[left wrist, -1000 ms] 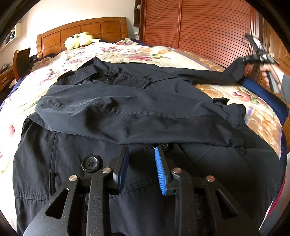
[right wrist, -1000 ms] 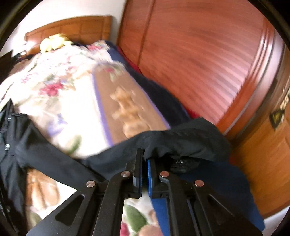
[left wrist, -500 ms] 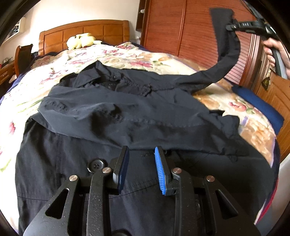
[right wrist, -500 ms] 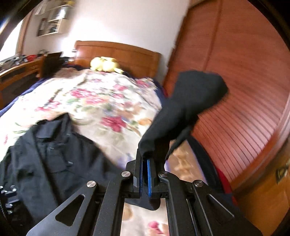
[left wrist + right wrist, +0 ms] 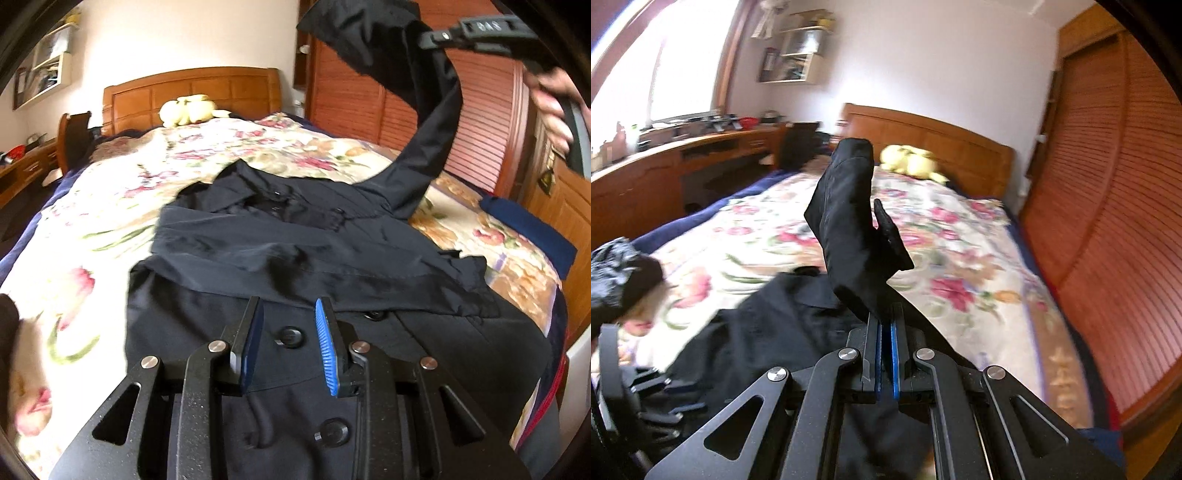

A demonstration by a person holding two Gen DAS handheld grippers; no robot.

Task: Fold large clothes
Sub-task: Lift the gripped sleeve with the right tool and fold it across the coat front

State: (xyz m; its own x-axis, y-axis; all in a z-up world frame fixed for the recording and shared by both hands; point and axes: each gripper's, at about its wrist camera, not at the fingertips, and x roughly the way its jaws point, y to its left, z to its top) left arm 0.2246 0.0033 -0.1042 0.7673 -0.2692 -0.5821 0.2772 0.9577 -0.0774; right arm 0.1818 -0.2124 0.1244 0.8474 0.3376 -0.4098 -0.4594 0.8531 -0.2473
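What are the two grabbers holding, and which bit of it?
The right gripper pinches the black coat's sleeve near its cuff end, lifted above the bed. The left gripper is open, holding nothing.

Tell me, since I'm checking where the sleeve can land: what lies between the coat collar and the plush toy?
Only bare flowered bedspread lies between the collar and the plush toy, seen from the left wrist.
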